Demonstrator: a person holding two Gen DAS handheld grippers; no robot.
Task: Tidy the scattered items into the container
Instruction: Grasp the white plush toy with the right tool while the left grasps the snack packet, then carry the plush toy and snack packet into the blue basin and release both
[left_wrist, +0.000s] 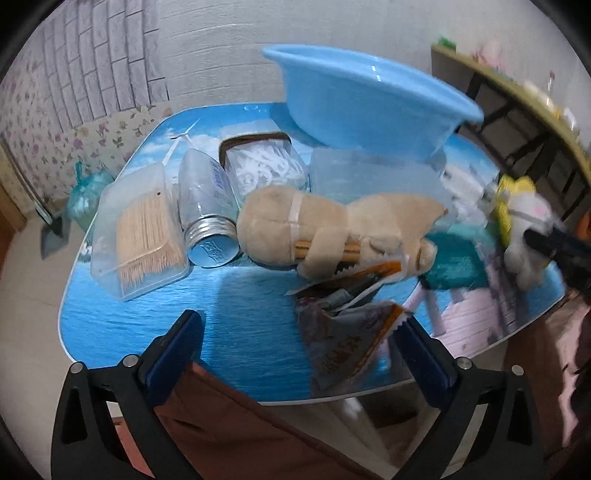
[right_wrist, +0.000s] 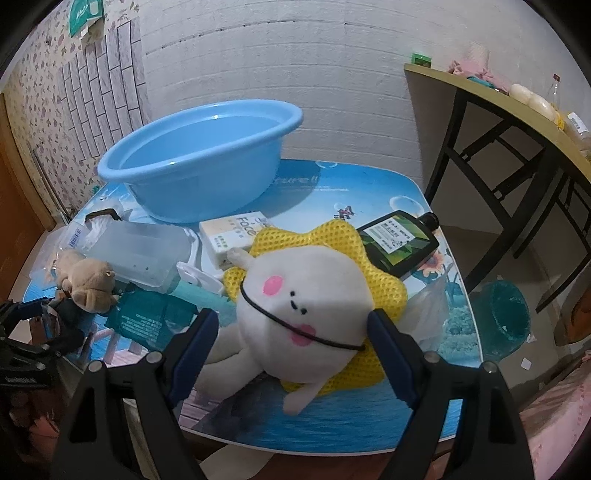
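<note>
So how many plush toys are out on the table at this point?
2. The white plush toy with yellow mesh petals lies at the table's near edge, between the right gripper fingers. The tan plush toy lies mid-table, by the clear boxes. Clutter might hide others.

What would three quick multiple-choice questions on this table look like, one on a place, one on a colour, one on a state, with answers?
1. Where does the white plush lie?
A. in the basin
B. on the yellow mesh
C. on the floor

2. What colour is the basin?
A. light blue
B. red
C. black

3. How is the right tool set?
A. shut tight on nothing
C. out of view
B. open, fingers either side of the plush

Answers: 1 B, the yellow mesh shows all round under it on the table. 2 A, its wall and rim are light blue. 3 B, the blue fingers flank the plush head with a wide gap.
</note>
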